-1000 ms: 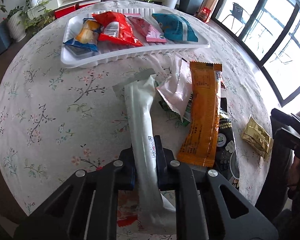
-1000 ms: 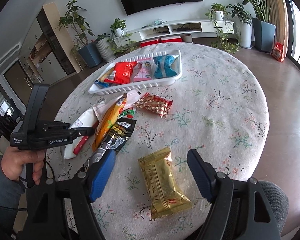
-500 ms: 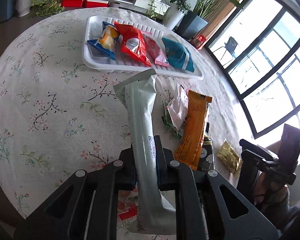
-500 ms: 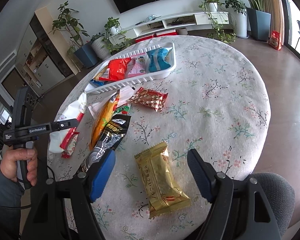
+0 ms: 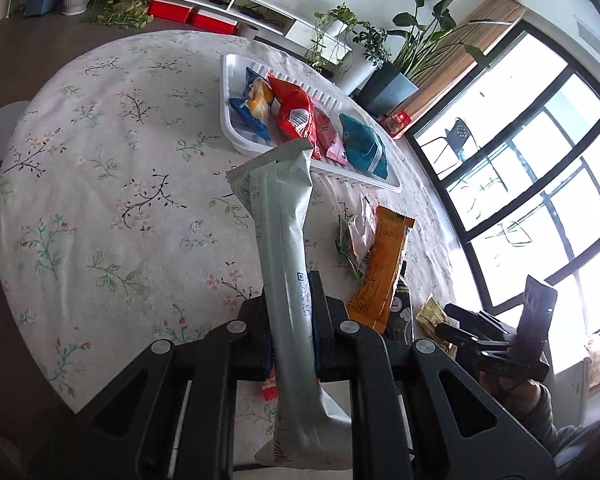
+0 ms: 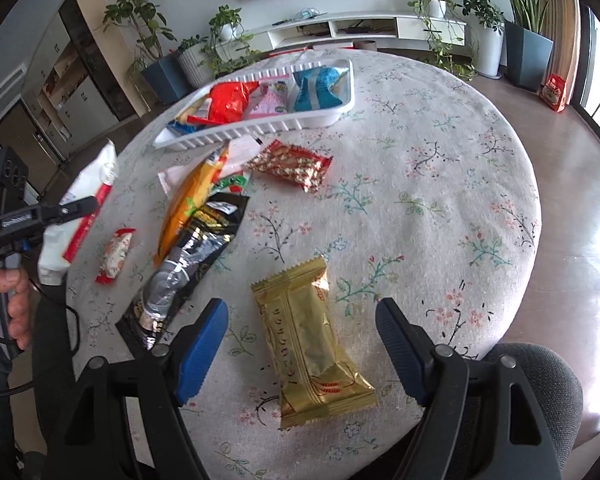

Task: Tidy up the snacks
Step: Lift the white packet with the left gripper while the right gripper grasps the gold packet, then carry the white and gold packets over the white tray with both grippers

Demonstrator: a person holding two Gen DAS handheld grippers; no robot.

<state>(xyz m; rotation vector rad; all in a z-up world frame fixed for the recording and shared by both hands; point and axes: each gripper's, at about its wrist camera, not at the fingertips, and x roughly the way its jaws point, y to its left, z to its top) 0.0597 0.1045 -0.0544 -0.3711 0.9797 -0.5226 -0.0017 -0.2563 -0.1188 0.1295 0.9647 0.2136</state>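
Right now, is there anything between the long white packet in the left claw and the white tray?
Nothing visible. The white packet hangs above bare tablecloth, and the tray lies just beyond its tip.

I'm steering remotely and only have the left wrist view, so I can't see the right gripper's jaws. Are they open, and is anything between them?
Observer: The right gripper is open, and the gold snack packet lies flat on the table between its blue pads, untouched.
Operator: Anything behind the orange packet that I'm missing?
Observer: Yes, a red patterned packet lies between the orange packet and the white tray, on the tablecloth.
Operator: And under my left gripper?
Observer: A small red-and-white wrapped sweet lies on the cloth beside the long white packet you hold.
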